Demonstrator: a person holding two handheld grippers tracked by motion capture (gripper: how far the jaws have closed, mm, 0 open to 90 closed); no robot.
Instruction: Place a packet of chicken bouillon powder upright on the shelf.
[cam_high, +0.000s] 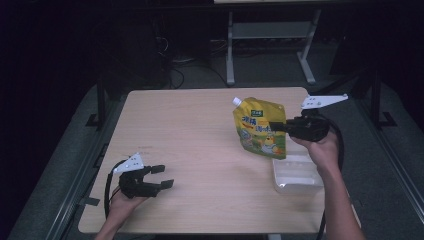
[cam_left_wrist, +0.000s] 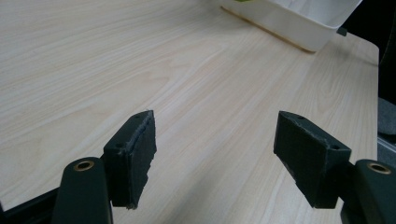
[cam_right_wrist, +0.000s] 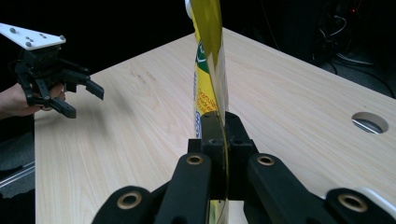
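The yellow pouch (cam_high: 260, 131) looks like glossy printed plastic film, the table (cam_high: 200, 150) is pale matt wood-grain laminate, the tray (cam_high: 296, 175) smooth white plastic (slightly translucent), the gripper pads (cam_left_wrist: 135, 154) matt, rough-edged foam

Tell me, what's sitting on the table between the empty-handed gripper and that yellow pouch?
Nothing: in the high view, bare table stretches from the left gripper to the yellow pouch.

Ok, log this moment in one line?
right gripper: jaws shut on yellow spouted pouch, held above table | left gripper: open, idle | white tray: beside pouch
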